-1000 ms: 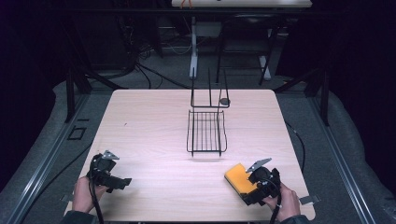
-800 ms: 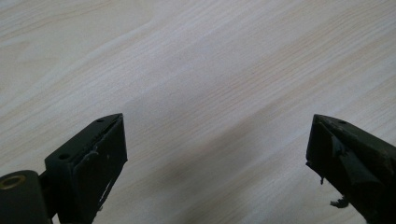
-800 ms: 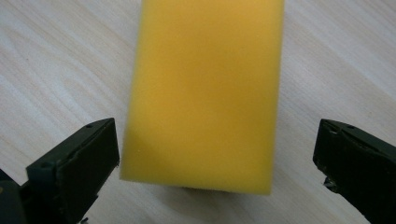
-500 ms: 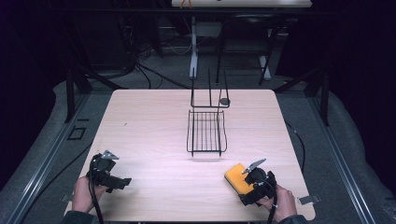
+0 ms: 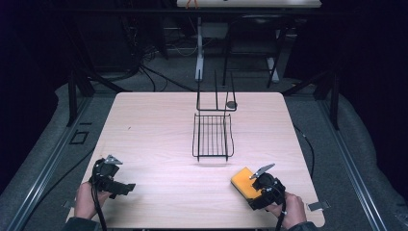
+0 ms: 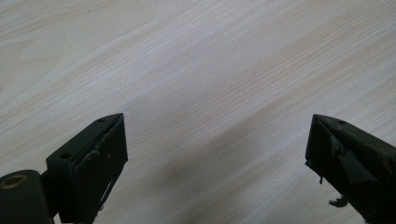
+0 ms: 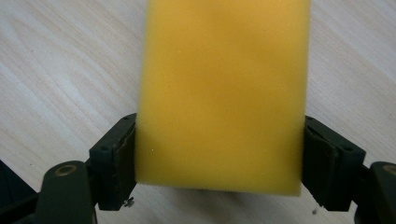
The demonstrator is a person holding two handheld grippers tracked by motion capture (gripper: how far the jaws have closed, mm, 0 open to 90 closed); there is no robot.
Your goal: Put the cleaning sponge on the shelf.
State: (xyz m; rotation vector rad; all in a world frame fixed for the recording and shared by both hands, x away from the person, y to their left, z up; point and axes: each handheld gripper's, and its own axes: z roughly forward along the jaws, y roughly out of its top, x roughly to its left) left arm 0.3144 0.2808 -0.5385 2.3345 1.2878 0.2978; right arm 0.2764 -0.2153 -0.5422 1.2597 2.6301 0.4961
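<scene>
High view: right gripper is sitting at the near right corner of the light wooden table, jaws reaching up-left onto the yellow rectangular foam sponge. Its jaws have just been closing, with the sponge between them. Sponge is lying flat on the table, just ahead of the right hand and well apart from the left gripper at the near left corner, so the right hand is the nearer one by far. Black wire rack is standing mid-table, beyond the sponge and a bit left of it; any carry toward it would be running forward and left.

Left gripper view: jaws are standing wide apart over bare wood, nothing between them.

Right gripper view: sponge is running straight away from the tool, long axis in line with the jaws, near end seated between them. Both pads are pressing on the sponge's long sides, so the tool is clamped across its short width, at the near end only. Far end is looking free to droop on a lift, my guess
</scene>
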